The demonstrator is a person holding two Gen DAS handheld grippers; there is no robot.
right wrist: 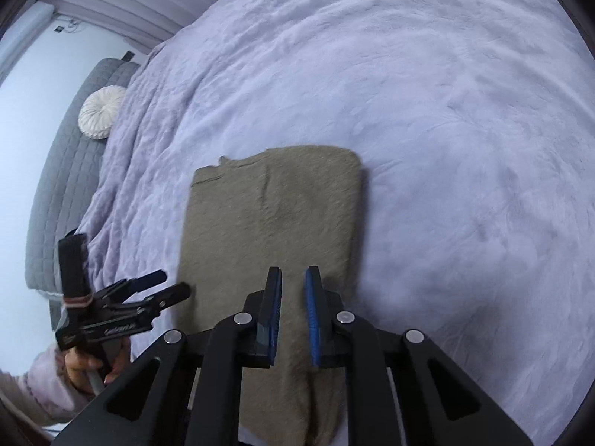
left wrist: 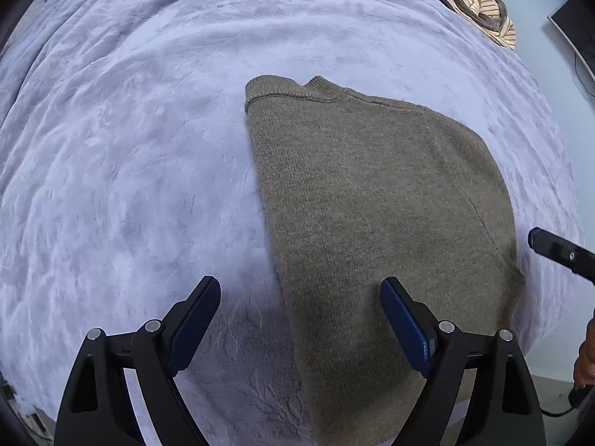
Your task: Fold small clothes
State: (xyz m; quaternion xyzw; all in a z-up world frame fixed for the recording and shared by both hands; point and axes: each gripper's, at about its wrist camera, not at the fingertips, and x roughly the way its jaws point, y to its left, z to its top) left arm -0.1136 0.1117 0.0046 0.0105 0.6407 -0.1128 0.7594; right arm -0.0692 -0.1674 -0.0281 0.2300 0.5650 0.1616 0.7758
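- I see the brown knit sweater [left wrist: 372, 200] lying flat on the bed [left wrist: 130, 148], folded lengthwise into a long panel, collar end farthest from me.
- My left claw [left wrist: 301, 319] stands wide above the sweater's left fold edge, holding nothing.
- My right claw [right wrist: 293, 312] is narrowed to a slim gap over the near end; no cloth sits between its pads.
- Risk: a narrow right claw may pinch only the top layer (the panel is stacked), so lifting would peel the fold open.
- Risk: the plush, deep-pile lilac bed cover grips the knit; dragging would skew the panel.
- Material: the sweater is fuzzy, fine-ribbed, thick and limp, with rounded corners.
- A striped garment [left wrist: 479, 3] lies crumpled at the bed's far edge.
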